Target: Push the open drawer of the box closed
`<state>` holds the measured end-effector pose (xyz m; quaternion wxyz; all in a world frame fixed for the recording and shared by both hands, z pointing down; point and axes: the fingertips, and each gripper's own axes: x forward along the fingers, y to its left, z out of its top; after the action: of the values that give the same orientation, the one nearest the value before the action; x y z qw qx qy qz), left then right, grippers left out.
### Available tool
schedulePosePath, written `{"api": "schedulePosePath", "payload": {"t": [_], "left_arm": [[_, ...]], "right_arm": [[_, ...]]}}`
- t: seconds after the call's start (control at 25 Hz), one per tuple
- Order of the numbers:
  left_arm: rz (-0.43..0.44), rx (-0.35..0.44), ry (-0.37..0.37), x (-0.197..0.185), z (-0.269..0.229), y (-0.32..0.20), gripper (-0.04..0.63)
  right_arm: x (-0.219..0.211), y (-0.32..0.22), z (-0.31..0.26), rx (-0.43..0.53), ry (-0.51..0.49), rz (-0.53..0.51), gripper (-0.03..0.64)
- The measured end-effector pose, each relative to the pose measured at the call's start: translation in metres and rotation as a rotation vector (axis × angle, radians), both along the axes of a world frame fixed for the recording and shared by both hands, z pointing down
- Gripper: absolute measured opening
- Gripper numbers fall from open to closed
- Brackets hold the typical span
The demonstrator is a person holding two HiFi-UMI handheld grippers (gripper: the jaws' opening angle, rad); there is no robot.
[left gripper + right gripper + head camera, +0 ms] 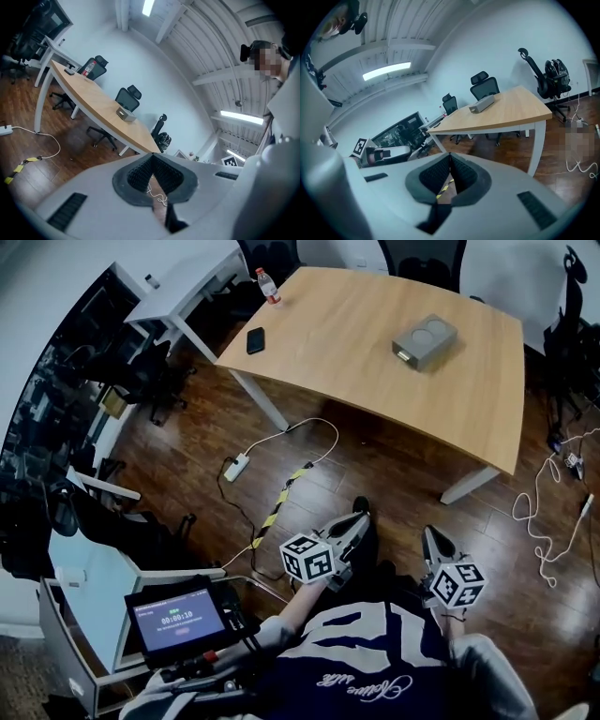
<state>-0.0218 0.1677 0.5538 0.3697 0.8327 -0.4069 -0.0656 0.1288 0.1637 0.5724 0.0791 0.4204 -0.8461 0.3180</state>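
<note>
The grey box sits on the wooden table, toward its far right part, with two round recesses on top. At its near-left end a drawer front stands slightly out. The box also shows small in the left gripper view and the right gripper view. Both grippers are held low near the person's body, over the floor and well short of the table. My left gripper is shut with nothing in it. My right gripper is shut and empty too.
A black phone and a bottle lie at the table's left end. On the floor are a power strip, yellow-black tape and a white cable. A screen stands at the near left. Office chairs line the table's far side.
</note>
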Motion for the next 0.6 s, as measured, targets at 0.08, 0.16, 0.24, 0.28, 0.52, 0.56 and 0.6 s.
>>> {"api": "schedulePosePath", "payload": {"t": [0.08, 0.16, 0.24, 0.28, 0.52, 0.56, 0.6], "left_arm": [[-0.024, -0.003, -0.008, -0.011, 0.000, 0.017, 0.003], [-0.040, -0.008, -0.013, -0.021, 0.000, 0.029, 0.003], [-0.050, -0.008, -0.017, -0.031, -0.001, 0.035, 0.003], [-0.054, -0.004, -0.019, -0.036, -0.002, 0.035, 0.003], [-0.047, 0.043, -0.008, -0.041, -0.007, 0.036, 0.003], [-0.035, 0.045, -0.013, -0.041, -0.009, 0.040, 0.003], [-0.022, 0.048, -0.020, -0.043, -0.012, 0.046, 0.003]], "right_arm": [[-0.011, 0.012, 0.000, 0.001, -0.008, -0.024, -0.002], [-0.020, 0.018, -0.001, 0.006, -0.010, -0.039, -0.002], [-0.027, 0.022, -0.004, 0.012, -0.015, -0.041, -0.002], [-0.030, 0.023, -0.006, 0.016, -0.017, -0.041, -0.002], [-0.032, 0.025, -0.003, 0.038, -0.002, -0.014, -0.002], [-0.034, 0.026, -0.005, 0.039, 0.000, -0.006, -0.002], [-0.039, 0.029, -0.011, 0.040, -0.002, 0.001, -0.002]]}}
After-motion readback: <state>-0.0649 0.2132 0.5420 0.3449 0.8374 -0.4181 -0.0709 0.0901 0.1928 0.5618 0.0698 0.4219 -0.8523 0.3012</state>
